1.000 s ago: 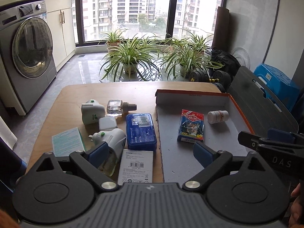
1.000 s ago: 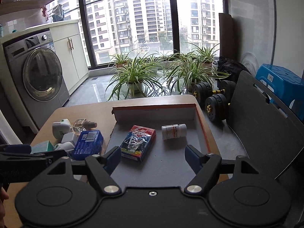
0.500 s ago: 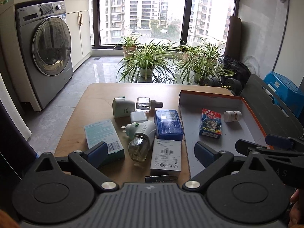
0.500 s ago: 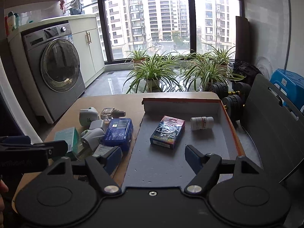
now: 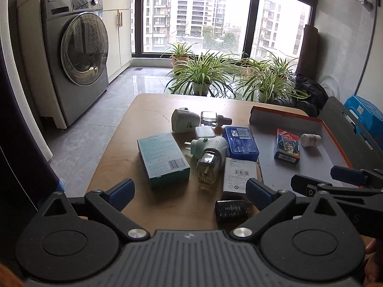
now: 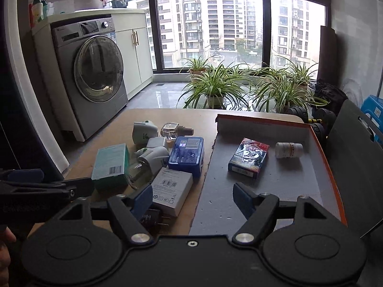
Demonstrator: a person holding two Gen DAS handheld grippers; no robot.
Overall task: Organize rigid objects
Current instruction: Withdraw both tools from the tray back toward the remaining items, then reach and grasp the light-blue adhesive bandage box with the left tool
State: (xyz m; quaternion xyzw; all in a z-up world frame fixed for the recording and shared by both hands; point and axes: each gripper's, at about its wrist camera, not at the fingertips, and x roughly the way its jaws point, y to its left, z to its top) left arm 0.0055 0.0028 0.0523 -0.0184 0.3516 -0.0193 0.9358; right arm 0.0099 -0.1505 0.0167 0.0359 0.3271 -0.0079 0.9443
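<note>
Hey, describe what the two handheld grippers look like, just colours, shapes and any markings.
Both match: the left gripper and right gripper have matte black angular finger arms tipped with blue pads, round black discs at the base and silver pivot screws. The left body is ribbed dark grey with a small logo. No cables or sleeves show.

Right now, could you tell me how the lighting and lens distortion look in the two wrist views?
Left wrist view: daylight through the window washes out the sky, the washing machine bows outward, and the corners are dark. Right wrist view: the same backlight, glare on the floor, and the table stays sharp.
</note>
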